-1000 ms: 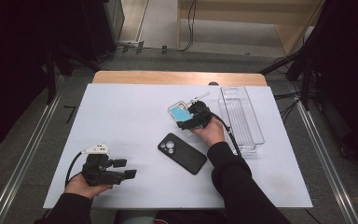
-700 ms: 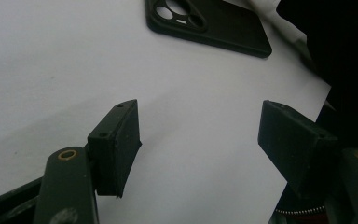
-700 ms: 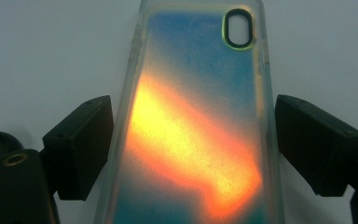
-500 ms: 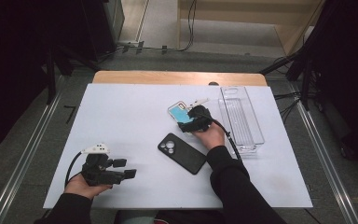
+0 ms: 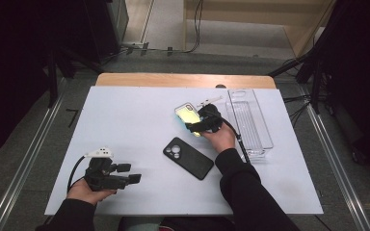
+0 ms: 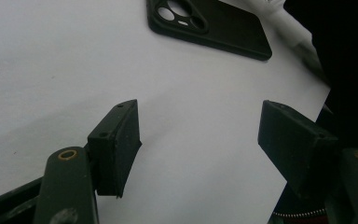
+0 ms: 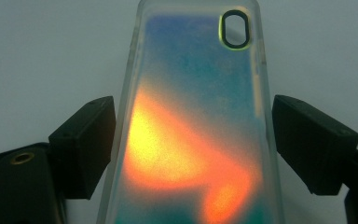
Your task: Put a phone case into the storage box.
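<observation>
A translucent phone case (image 7: 191, 116) with blue, yellow and orange iridescent colours lies between the jaws of my right gripper (image 7: 193, 135). Its jaws have just been closing, and both pads now sit against the case's long edges. In the high view the case (image 5: 187, 114) glows yellow-green at the table's middle back, with the right gripper (image 5: 200, 126) on its near end. A black phone case (image 5: 188, 157) lies camera side up in front of it. My left gripper (image 5: 130, 173) rests open at the front left, with nothing between its jaws (image 6: 200, 140). The black case (image 6: 209, 25) lies beyond it.
A clear plastic tray (image 5: 250, 122) stands lengthwise just right of the right hand. The white table top (image 5: 125, 120) ends in a wooden strip at the back. Dark stands and cables surround the table.
The iridescent case has gone from blue to yellow-green in the high view, as if tilted. The right hand shifted slightly. The left hand kept still.
</observation>
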